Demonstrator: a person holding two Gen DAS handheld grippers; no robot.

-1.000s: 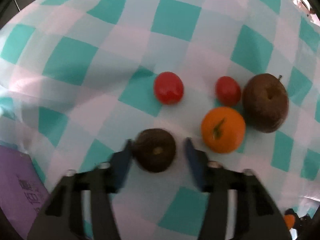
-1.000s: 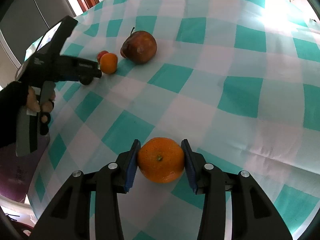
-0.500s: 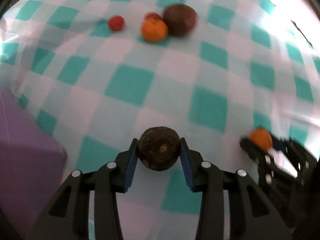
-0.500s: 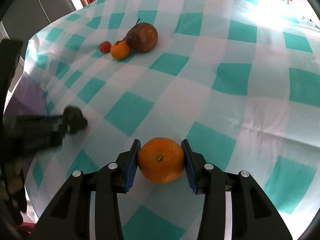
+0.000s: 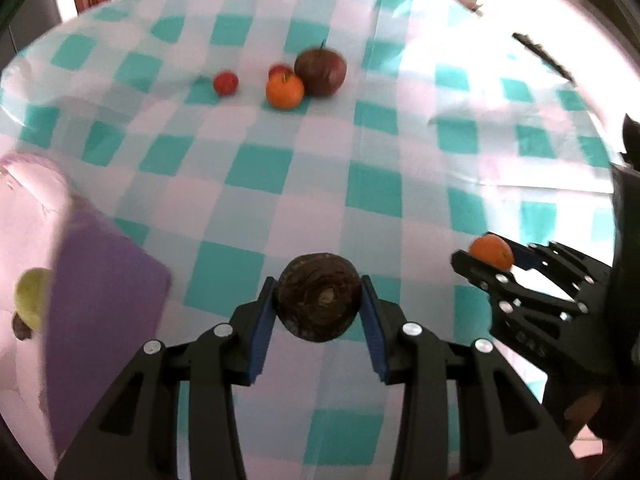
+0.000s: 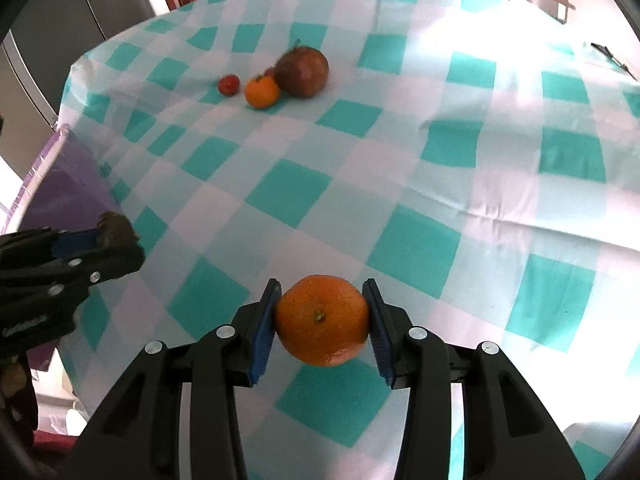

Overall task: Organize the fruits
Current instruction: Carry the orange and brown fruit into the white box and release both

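Checked tablecloth [image 5: 400, 152], left fingers [image 5: 264, 320] gripping dark fruit [image 5: 319, 297] (wrinkled), right fingers [image 6: 263, 326] gripping orange [image 6: 321, 319]

A: Which colours has the tablecloth [image 6: 400, 184]?
B: Teal and white squares, like a chessboard. The held mandarin [image 6: 321, 319] is orange; the other held fruit [image 5: 319, 297] is dark brown.
A: And far away?
B: A dark red apple [image 5: 321, 72], one orange mandarin [image 5: 284, 91], a red tomato [image 5: 225, 83]. The box [image 5: 96, 292] is purple.

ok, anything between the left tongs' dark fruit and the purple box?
Nothing visible. The dark fruit is held in the left tongs, and only bare checked cloth lies between it and the purple box to its left.
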